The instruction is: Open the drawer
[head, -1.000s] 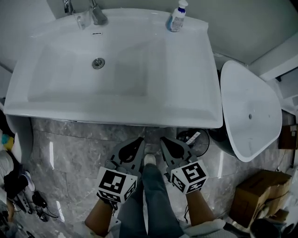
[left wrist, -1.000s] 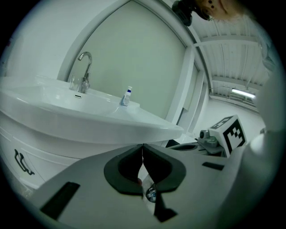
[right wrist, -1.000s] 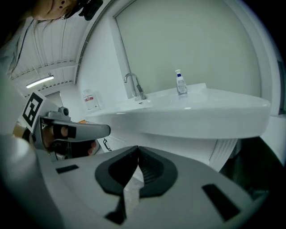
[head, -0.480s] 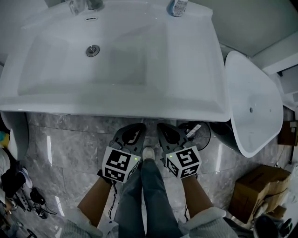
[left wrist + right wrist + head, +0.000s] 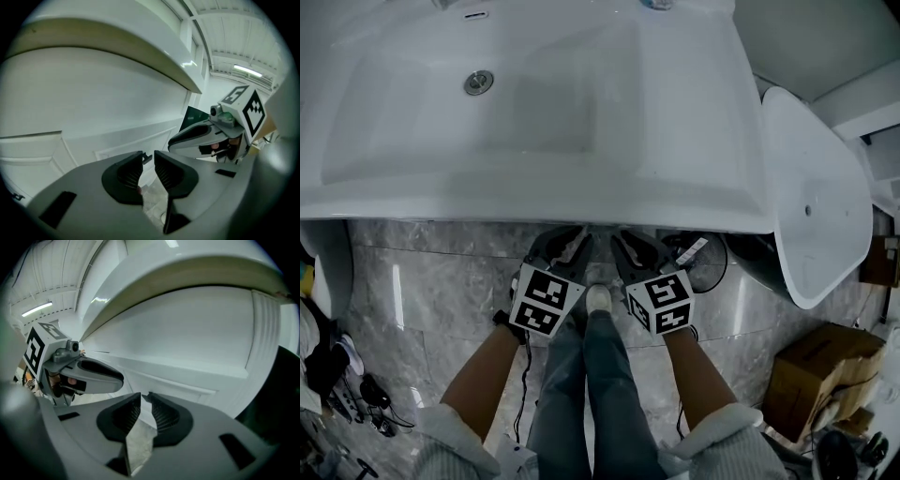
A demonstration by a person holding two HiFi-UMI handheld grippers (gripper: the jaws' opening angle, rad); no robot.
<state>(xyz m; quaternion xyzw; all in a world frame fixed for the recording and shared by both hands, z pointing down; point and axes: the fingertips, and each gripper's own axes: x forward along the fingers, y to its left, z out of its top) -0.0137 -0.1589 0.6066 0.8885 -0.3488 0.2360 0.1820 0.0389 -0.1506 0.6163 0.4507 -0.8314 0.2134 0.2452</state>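
A white panelled cabinet front [image 5: 98,112] fills the left gripper view below the basin's overhang, and the same front [image 5: 187,343] shows in the right gripper view. No handle shows on it. In the head view both grippers sit side by side just below the sink's front rim [image 5: 534,211], their tips partly hidden under it. My left gripper [image 5: 574,239] [image 5: 148,158] has just been opening its jaws, and nothing is between them. My right gripper [image 5: 623,242] [image 5: 144,398] shows a narrow gap at its tips, with nothing in it. Both point at the cabinet front without touching it.
The person's leg and white shoe [image 5: 598,298] stand between the grippers on the grey marble floor [image 5: 441,281]. A white oval bowl [image 5: 816,178] stands to the right, with a black round object [image 5: 698,258] at its foot. A cardboard box [image 5: 820,375] is at lower right.
Both grippers have moved toward the sink's front rim, and their jaws are now partly under it. The sink takes up more of the head view.
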